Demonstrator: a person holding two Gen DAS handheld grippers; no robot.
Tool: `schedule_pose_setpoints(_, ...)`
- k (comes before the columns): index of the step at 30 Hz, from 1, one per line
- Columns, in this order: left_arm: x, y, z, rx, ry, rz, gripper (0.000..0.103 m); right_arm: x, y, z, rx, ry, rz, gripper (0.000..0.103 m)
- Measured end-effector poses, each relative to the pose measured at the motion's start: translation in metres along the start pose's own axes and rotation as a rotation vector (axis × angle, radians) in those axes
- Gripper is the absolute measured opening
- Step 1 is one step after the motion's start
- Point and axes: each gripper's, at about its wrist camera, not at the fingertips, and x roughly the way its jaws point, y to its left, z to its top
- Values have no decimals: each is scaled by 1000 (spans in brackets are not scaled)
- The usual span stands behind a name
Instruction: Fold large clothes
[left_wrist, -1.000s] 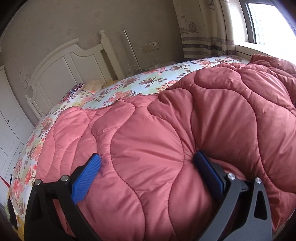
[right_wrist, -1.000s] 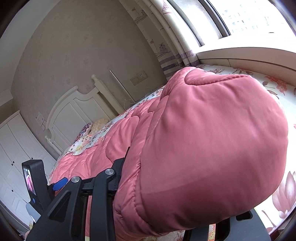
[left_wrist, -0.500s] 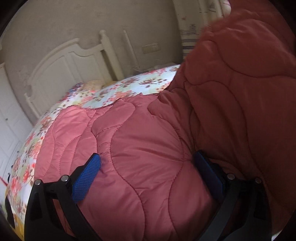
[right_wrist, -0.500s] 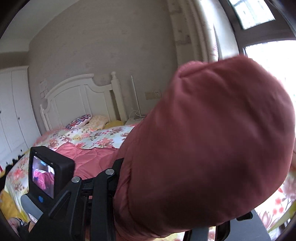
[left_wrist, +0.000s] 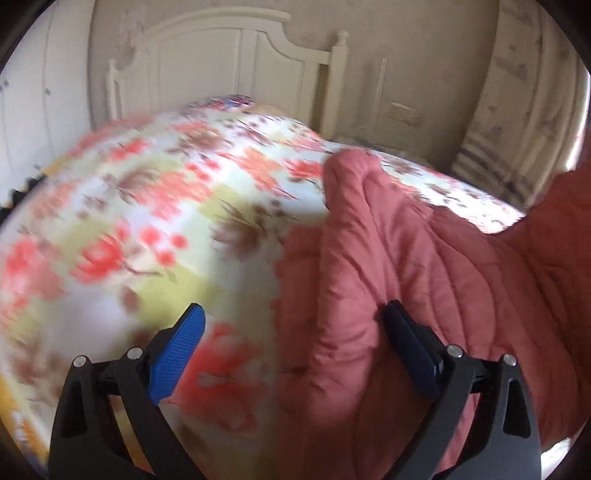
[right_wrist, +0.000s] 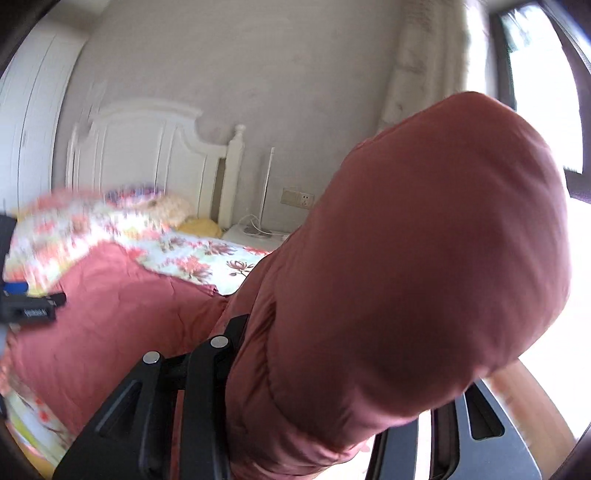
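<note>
Both claws on pink coat over floral bed.

Right gripper clamped on a thick padded bunch of the coat, which bulges up past the jaws and fills the right half of the view; the rest trails down left onto the sheet. Left gripper: jaws wide apart, coat between them against the right finger, left finger clear over the sheet; grip unclear. Coat lies right and far. Headboard far, blurred.
</note>
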Motion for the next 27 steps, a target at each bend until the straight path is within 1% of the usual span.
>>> schedule_pose_setpoints(4,2,-5,-2,5,-12,-45,96,1,69,11,-267,-27,-39,44)
schedule_pose_setpoints(5,0,0,-3,-9,-8,-64,96,1,89,10,-334,-38,-35,44)
schedule_pose_setpoints(8,4,25,-3,-98,29,-176,95,3,141,1,-493,-51,12,44)
schedule_pose_setpoints(9,-1,36,-4,-119,20,-194,95,6,153,-5,-534,-42,31,44)
schedule_pose_setpoints(11,-17,54,-1,-138,-15,-174,95,15,183,-31,-684,-16,63,44)
schedule_pose_setpoints(12,-25,66,2,-152,-36,-156,95,17,193,-45,-756,-29,54,44)
schedule_pose_setpoints(13,-32,76,5,-174,-48,-154,95,18,202,-60,-833,-60,14,45)
schedule_pose_setpoints(14,-36,82,7,-192,-51,-168,95,20,205,-69,-860,-73,-3,45)
schedule_pose_setpoints(15,-42,89,10,-217,-48,-211,95,20,205,-71,-859,-75,-3,45)
schedule_pose_setpoints(16,-43,93,13,-240,-37,-280,95,20,204,-72,-858,-77,-5,45)
schedule_pose_setpoints(17,-45,94,15,-266,-20,-378,97,20,202,-72,-857,-80,-5,45)
schedule_pose_setpoints(18,-40,95,18,-310,20,-542,98,19,199,-74,-851,-86,-6,45)
schedule_pose_setpoints(19,-33,93,19,-347,67,-663,101,18,197,-75,-846,-91,-7,45)
schedule_pose_setpoints(20,-26,86,23,-372,119,-738,101,17,195,-75,-840,-99,-9,45)
schedule_pose_setpoints(22,-17,73,31,-357,165,-767,101,15,189,-77,-815,-121,-10,45)
schedule_pose_setpoints(23,-12,65,35,-340,185,-769,101,13,185,-78,-803,-134,-10,45)
schedule_pose_setpoints(25,2,48,46,-308,231,-749,101,9,178,-81,-780,-162,-8,45)
schedule_pose_setpoints(27,10,37,57,-292,257,-744,101,10,176,-82,-767,-191,-7,45)
